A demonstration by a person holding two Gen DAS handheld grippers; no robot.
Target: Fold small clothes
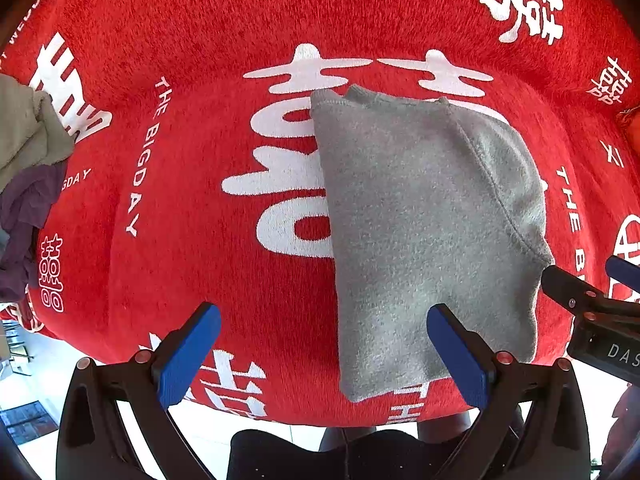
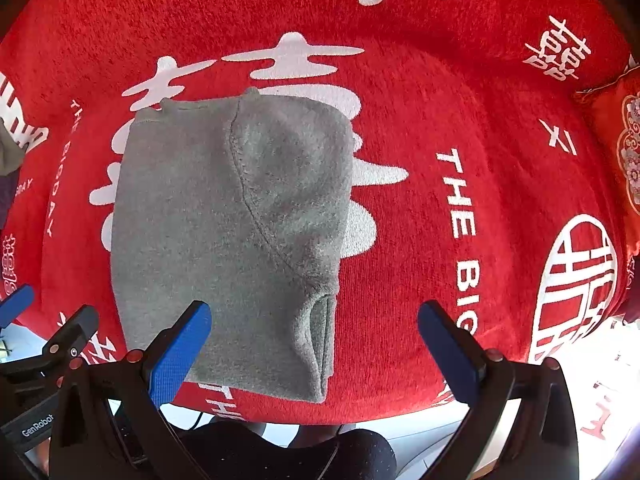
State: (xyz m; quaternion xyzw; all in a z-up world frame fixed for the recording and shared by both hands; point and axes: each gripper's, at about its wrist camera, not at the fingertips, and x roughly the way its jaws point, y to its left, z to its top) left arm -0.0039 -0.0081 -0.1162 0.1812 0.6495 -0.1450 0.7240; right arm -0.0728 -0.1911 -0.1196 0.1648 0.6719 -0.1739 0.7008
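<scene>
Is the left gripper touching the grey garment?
Cannot tell. In the left wrist view its right finger overlaps the grey garment, but whether it hovers is unclear.

Grey garment (image 1: 420,220); red cloth (image 1: 192,240) bore white lettering; blue finger pads (image 1: 188,356); purple clothing (image 1: 24,216) at 9 o'clock.

Folded grey garment (image 1: 424,232) is lying flat on the red printed cloth (image 1: 192,208) — left claw (image 1: 324,356) is hovering spread wide, its right finger overlapping the garment's near edge; crumpled clothes (image 1: 28,168) at left.
</scene>
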